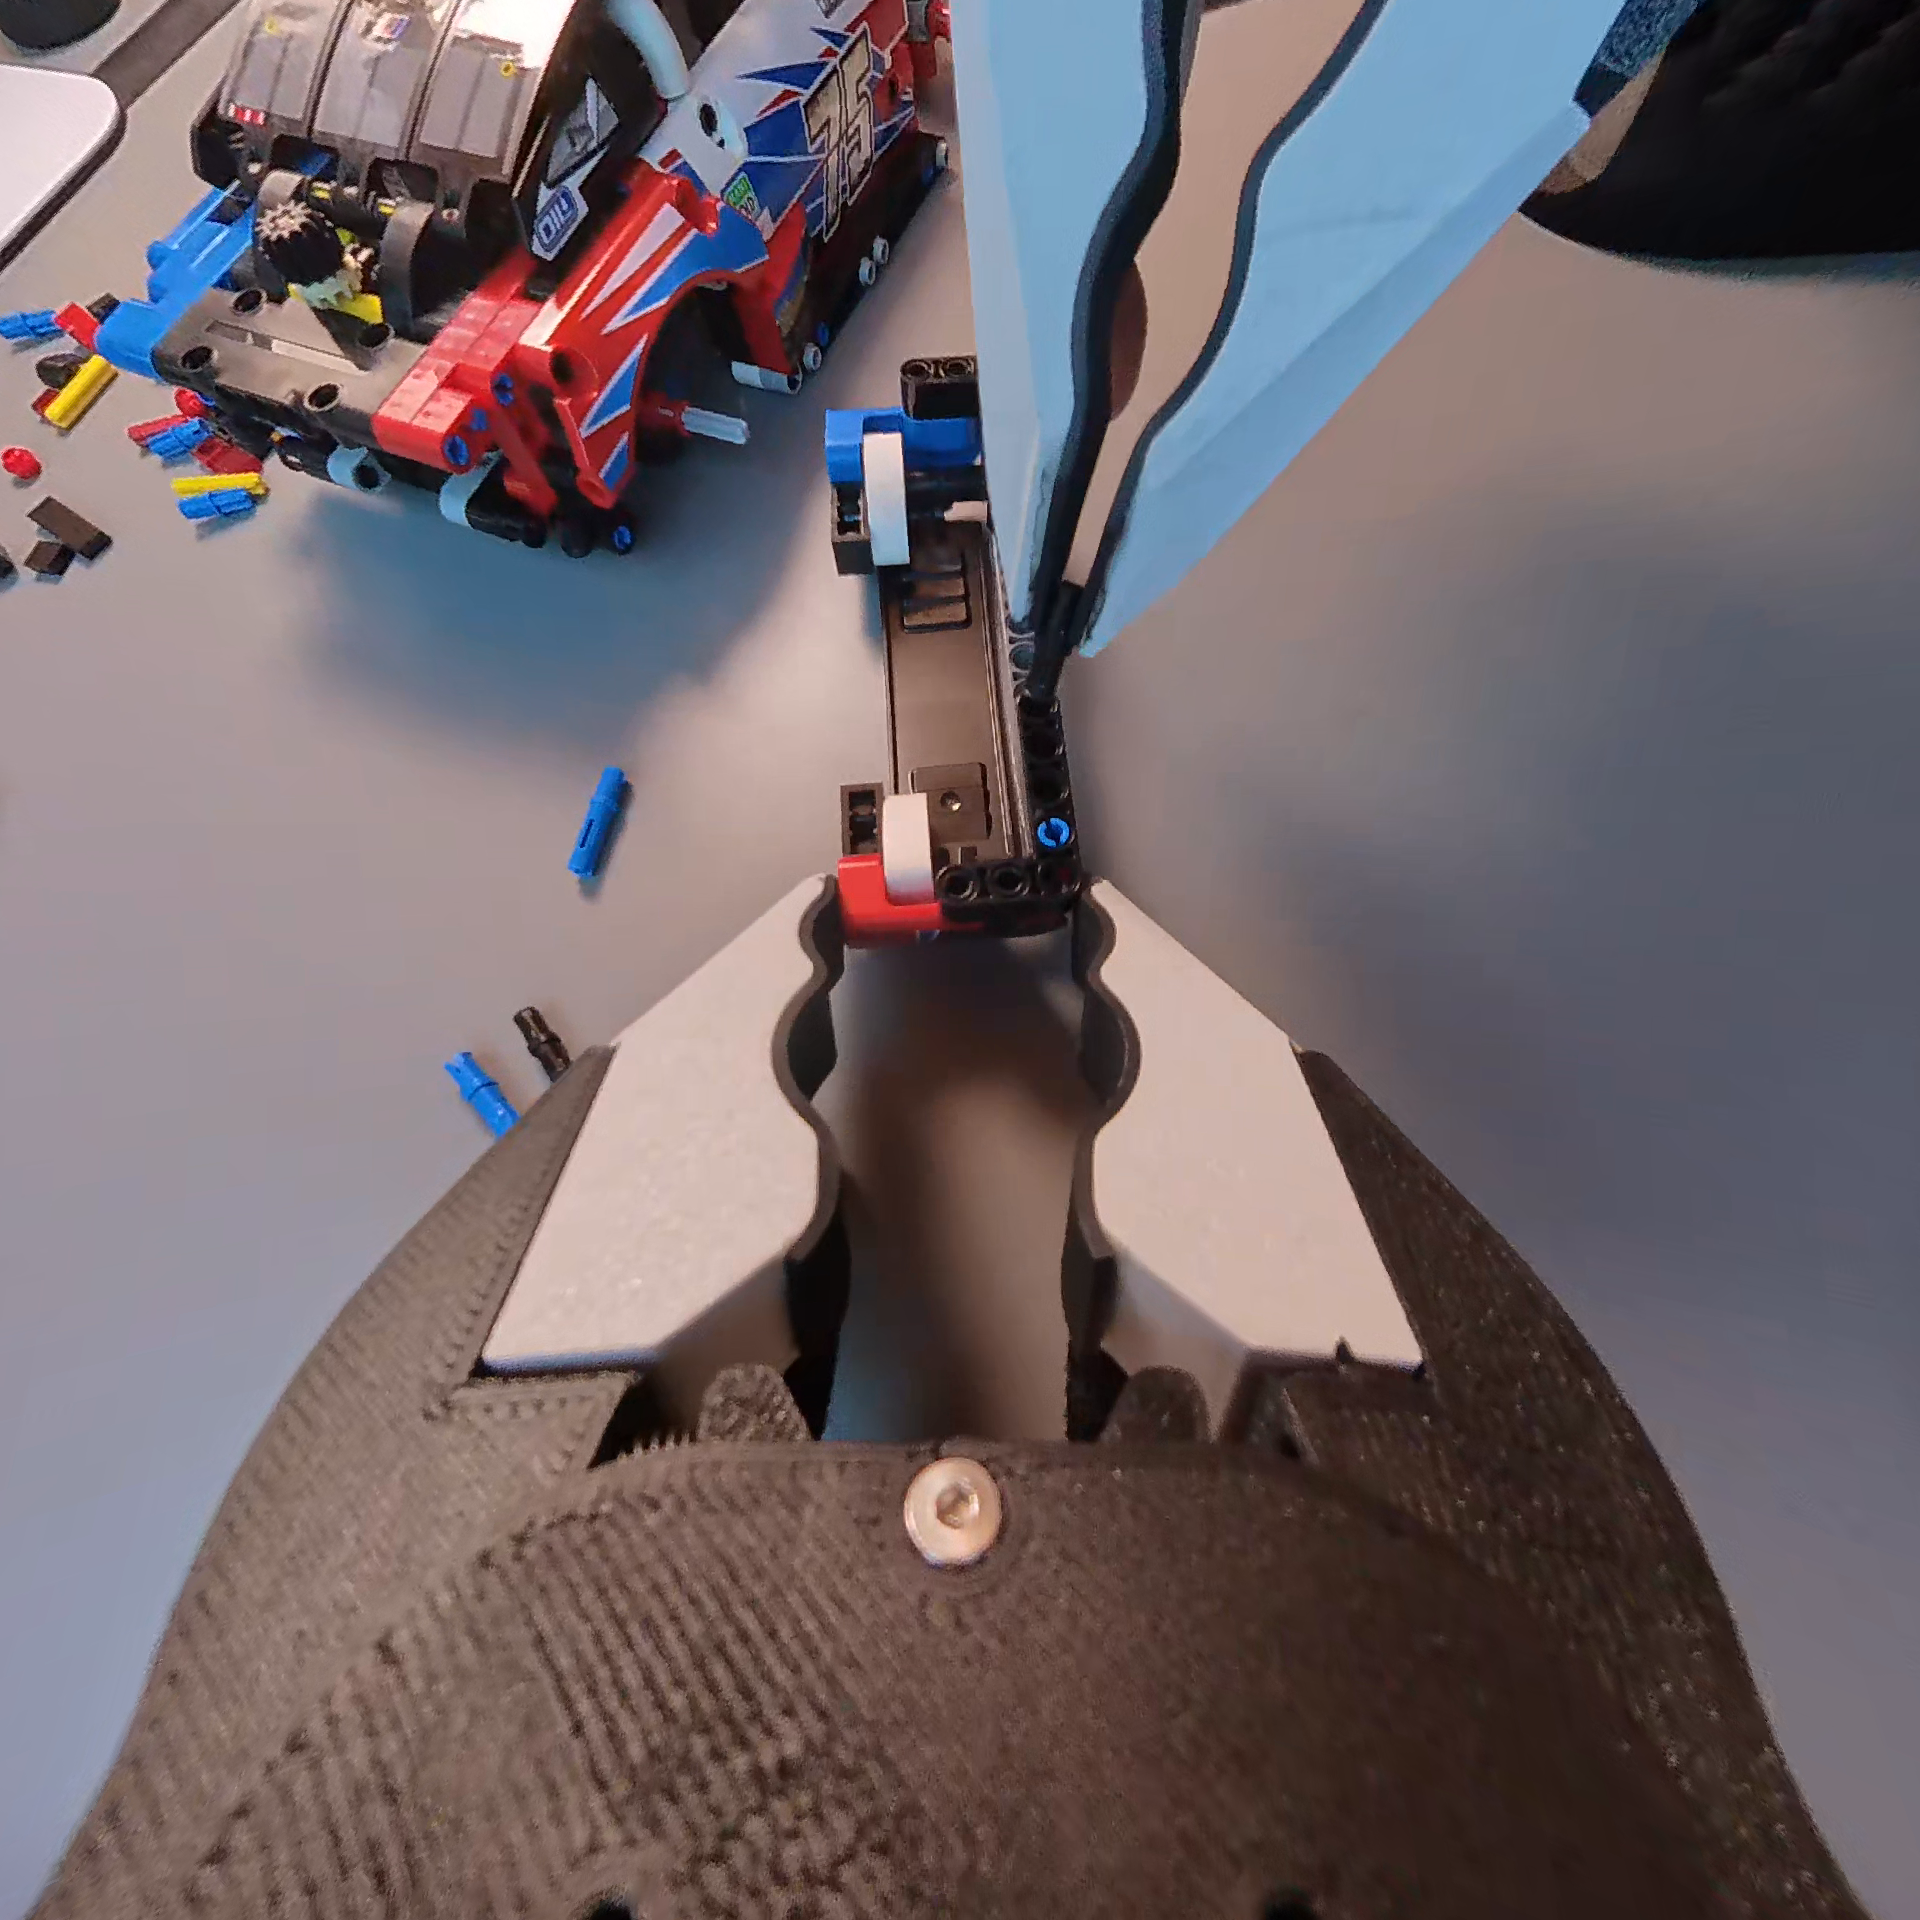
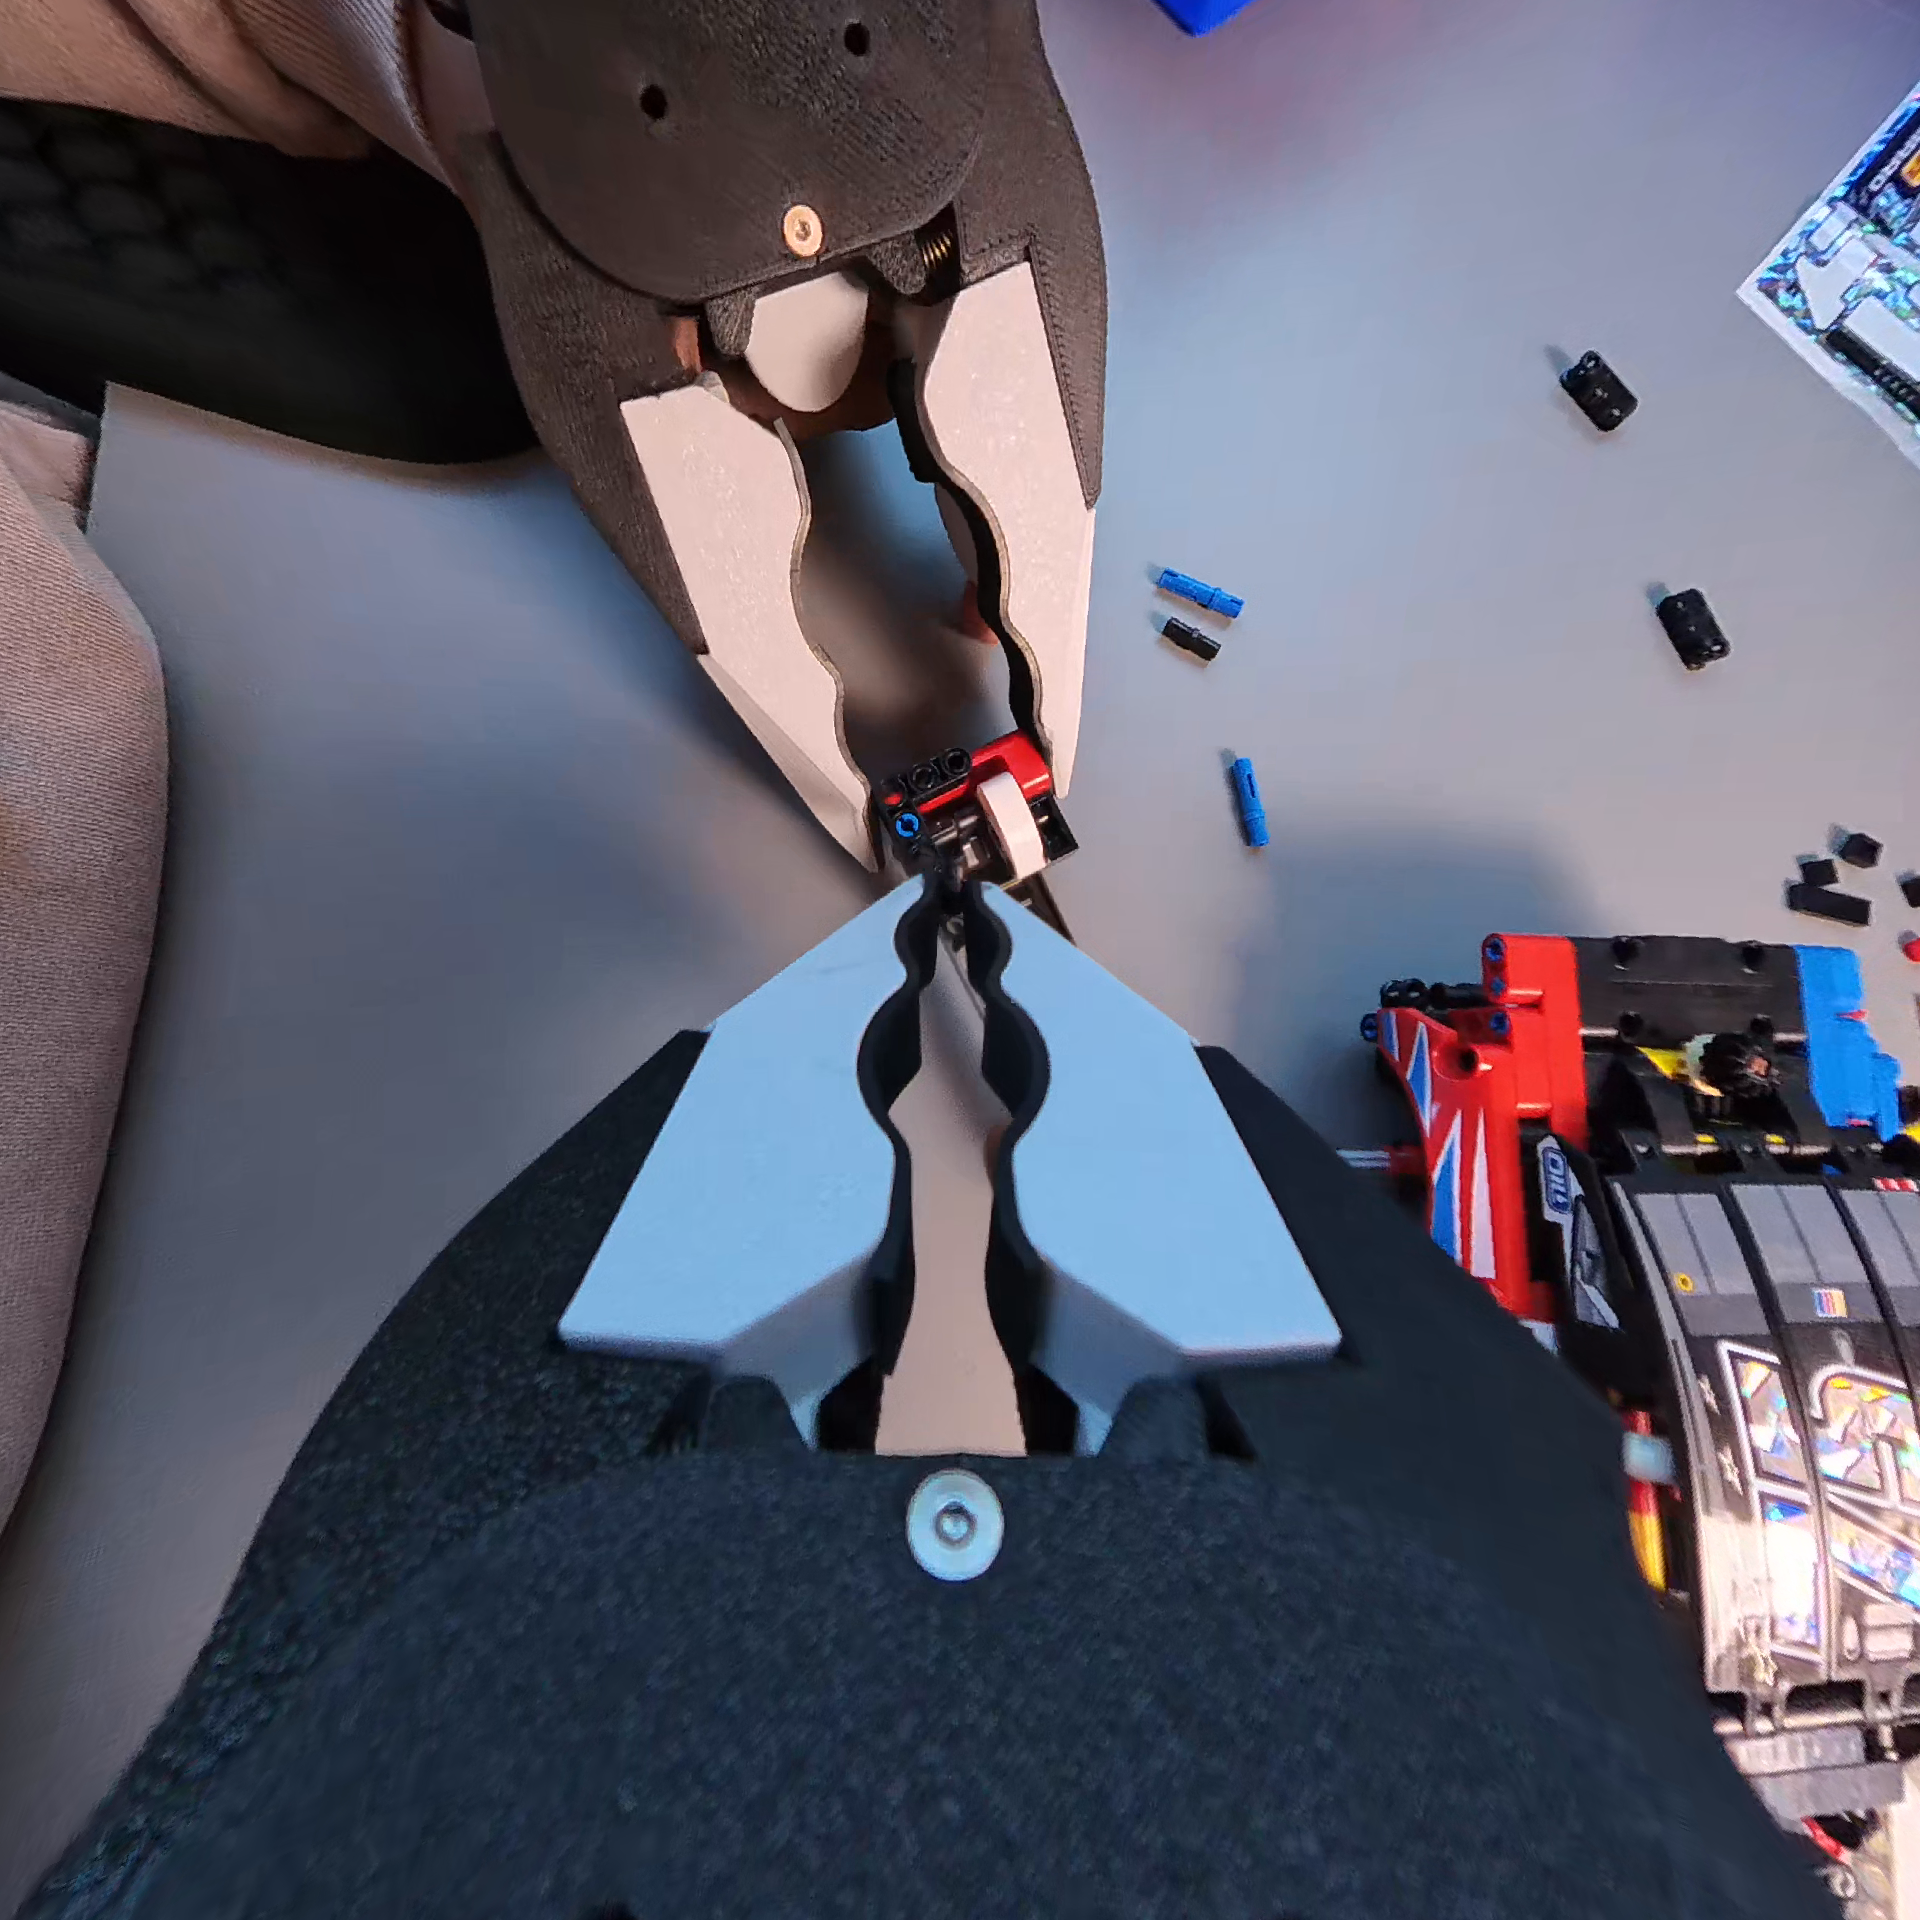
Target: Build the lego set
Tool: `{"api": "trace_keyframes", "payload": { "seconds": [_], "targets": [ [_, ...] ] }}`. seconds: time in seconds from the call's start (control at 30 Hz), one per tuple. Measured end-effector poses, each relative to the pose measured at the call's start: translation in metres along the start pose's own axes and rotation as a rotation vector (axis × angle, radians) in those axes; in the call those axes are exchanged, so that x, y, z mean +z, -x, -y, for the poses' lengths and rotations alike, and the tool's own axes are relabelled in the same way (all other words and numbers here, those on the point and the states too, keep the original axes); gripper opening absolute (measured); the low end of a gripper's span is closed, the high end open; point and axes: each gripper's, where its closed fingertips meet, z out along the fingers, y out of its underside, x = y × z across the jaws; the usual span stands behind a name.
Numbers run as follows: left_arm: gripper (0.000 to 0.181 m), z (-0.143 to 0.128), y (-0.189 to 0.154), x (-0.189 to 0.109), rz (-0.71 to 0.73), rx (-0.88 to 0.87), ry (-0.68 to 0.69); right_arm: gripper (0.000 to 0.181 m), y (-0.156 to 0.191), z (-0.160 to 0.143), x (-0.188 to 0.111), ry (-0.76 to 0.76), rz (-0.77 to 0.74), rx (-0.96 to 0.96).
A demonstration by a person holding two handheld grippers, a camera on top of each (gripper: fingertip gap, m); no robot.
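My left gripper (image 1: pixel 956 902) is shut on the near end of a long black sub-assembly (image 1: pixel 945 675), which has a red corner piece, white parts and a blue far end. It lies low over the grey table (image 1: pixel 312 727). My right gripper (image 2: pixel 948 896) comes from the opposite side and is shut on a small black pin (image 2: pixel 948 875) at the sub-assembly's black holed side beam (image 1: pixel 1044 748). The right wrist view shows the left gripper (image 2: pixel 961 810) clamping the red end (image 2: pixel 1013 774). The red, blue and black race car model (image 1: pixel 582 260) stands apart at the far left.
Loose blue pins (image 1: pixel 600 821) (image 1: pixel 480 1091) and a black pin (image 1: pixel 540 1039) lie left of the left gripper. Small parts lie scattered by the car (image 1: pixel 156 416). Black connectors (image 2: pixel 1598 390) (image 2: pixel 1691 627), a sticker sheet (image 2: pixel 1849 281) and a sleeve (image 2: pixel 73 831) show in the right wrist view.
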Motion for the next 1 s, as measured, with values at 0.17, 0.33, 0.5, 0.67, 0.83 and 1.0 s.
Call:
{"api": "trace_keyframes", "payload": {
  "seconds": [0.17,0.33,0.5,0.67,0.83,1.0],
  "targets": [
    [0.042,0.0,0.001,0.0,0.004,0.0,0.001,0.002,0.002,0.001,0.003,0.046,0.05,0.0],
    [0.042,0.002,0.001,-0.002,0.004,0.001,-0.017,0.002,0.009,0.002,0.009,0.127,0.109,-0.024],
    [0.041,0.002,0.0,-0.001,0.018,0.029,-0.015,0.002,0.012,0.001,0.016,0.212,0.122,-0.059],
    [0.041,0.002,-0.001,-0.001,0.022,0.039,-0.015,0.002,0.007,0.0,0.017,0.29,0.108,-0.08],
    [0.041,0.002,-0.001,-0.002,0.011,0.029,-0.021,0.001,0.006,-0.003,0.016,0.377,0.124,-0.092],
    [0.041,0.002,-0.001,-0.002,0.003,0.027,-0.018,0.001,0.008,-0.005,0.015,0.459,0.151,-0.091]
  ]
}}
